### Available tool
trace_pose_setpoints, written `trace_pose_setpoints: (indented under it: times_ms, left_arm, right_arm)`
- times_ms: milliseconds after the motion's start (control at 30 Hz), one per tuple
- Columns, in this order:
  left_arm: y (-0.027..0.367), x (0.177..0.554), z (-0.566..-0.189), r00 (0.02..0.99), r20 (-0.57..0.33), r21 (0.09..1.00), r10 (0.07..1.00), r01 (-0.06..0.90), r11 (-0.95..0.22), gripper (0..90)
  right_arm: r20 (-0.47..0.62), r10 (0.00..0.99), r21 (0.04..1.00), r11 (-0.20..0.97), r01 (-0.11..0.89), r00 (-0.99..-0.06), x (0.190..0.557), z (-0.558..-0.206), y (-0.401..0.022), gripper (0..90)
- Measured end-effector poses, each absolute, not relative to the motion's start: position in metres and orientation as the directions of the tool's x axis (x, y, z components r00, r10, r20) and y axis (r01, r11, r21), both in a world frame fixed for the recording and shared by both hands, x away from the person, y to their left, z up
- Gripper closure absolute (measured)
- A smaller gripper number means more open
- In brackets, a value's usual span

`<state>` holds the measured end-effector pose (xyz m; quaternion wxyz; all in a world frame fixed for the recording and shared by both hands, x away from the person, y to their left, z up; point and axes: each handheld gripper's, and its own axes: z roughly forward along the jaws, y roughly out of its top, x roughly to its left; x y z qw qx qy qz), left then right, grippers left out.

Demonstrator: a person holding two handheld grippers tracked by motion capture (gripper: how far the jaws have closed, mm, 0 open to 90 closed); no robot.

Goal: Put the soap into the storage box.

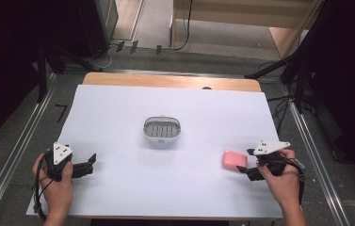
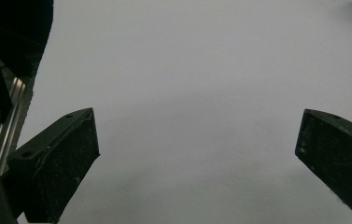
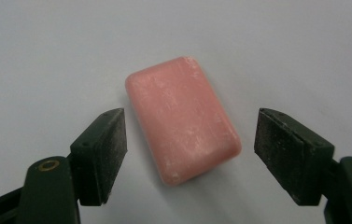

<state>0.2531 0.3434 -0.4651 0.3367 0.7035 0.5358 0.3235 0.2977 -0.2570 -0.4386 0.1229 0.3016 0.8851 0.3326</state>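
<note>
while the pink soap lies flat on the white table between the right gripper's spread fingers, nothing is gripped yet; the left gripper rests apart, fingers spread, and the soap dish sits empty.

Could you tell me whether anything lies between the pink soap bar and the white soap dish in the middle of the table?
Nothing visible does. The soap bar lies between the open jaws of the right gripper, and only bare white table cover separates it from the soap dish.
</note>
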Motion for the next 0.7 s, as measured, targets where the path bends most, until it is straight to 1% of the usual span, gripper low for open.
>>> trace_pose_setpoints:
  times_ms: [33,233,467,600,700]
  left_arm:
    - [0.344,0.253,-0.465,0.216,0.093,0.821,0.972,0.536,-0.198,0.1]
    - [0.344,0.253,-0.465,0.218,0.089,0.821,0.972,0.537,-0.195,0.1]
    - [0.344,0.253,-0.465,0.217,0.089,0.820,0.972,0.538,-0.195,0.1]
    - [0.344,0.253,-0.465,0.219,0.088,0.820,0.972,0.539,-0.195,0.1]
    - [0.344,0.253,-0.465,0.218,0.087,0.819,0.972,0.539,-0.194,0.1]
  right_arm:
    - [-0.018,0.592,0.643,0.624,0.444,-0.806,0.302,-0.438,-0.252,27.6]
    - [-0.031,0.555,0.591,0.681,0.433,-0.831,0.311,-0.436,-0.241,28.1]
    - [-0.032,0.533,0.551,0.715,0.430,-0.845,0.319,-0.439,-0.239,28.8]
    - [-0.036,0.514,0.523,0.740,0.423,-0.857,0.323,-0.445,-0.235,31.1]
    - [-0.022,0.508,0.524,0.739,0.423,-0.861,0.325,-0.447,-0.234,33.1]
